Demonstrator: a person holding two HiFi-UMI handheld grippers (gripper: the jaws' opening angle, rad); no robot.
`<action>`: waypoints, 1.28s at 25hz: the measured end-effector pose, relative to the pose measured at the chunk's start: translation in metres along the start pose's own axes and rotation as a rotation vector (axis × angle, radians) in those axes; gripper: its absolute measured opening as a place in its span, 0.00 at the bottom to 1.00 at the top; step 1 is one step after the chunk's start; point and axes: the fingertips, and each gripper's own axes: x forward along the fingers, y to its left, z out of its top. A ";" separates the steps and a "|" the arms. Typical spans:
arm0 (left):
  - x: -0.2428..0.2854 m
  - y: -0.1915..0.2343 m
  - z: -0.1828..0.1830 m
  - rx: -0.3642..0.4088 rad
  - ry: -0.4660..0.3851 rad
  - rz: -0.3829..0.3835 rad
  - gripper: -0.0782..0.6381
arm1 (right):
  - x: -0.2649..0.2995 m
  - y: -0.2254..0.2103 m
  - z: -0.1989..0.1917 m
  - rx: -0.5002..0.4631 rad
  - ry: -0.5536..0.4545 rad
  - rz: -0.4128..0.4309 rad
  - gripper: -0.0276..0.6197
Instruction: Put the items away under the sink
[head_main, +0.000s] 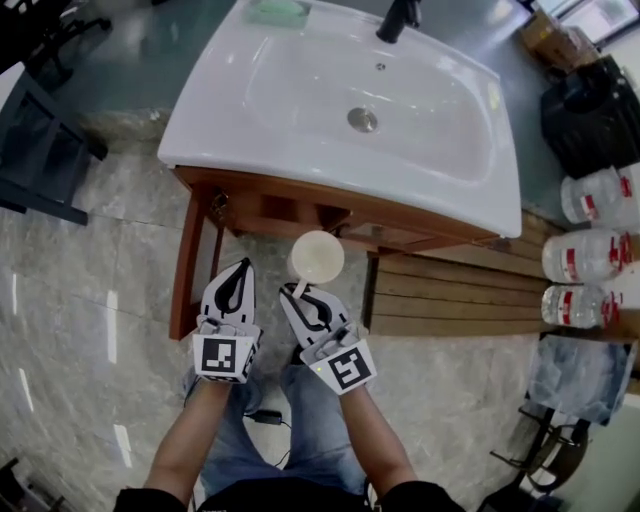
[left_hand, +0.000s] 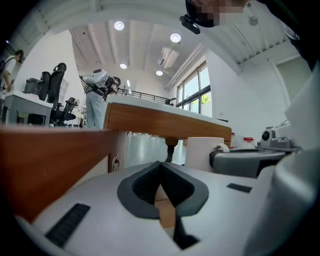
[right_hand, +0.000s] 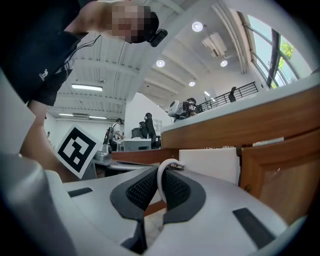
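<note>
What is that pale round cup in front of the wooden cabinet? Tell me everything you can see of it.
The cup is a plain cream-white mug, smooth and unmarked; whether it is plastic or ceramic I cannot tell. From above its round mouth faces up, so it is upright, and it looks empty. A thin white loop handle is clamped between the jaws of the right gripper, which holds it in the air just in front of the wooden cabinet below the sink. Nothing else touches it.

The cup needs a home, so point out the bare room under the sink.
Bare: the slatted wooden shelf, between the cup in the right gripper and the water bottles. Crowded: the far right, where the bottles stand.
</note>
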 end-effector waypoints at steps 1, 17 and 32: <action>0.003 0.001 -0.009 -0.003 0.003 -0.002 0.12 | 0.004 -0.003 -0.013 -0.005 -0.005 0.003 0.09; 0.059 0.032 -0.083 0.004 -0.092 -0.030 0.12 | 0.094 -0.097 -0.140 -0.063 -0.052 -0.073 0.09; 0.049 0.011 -0.087 -0.002 -0.136 -0.064 0.12 | 0.110 -0.129 -0.148 -0.085 -0.083 -0.207 0.19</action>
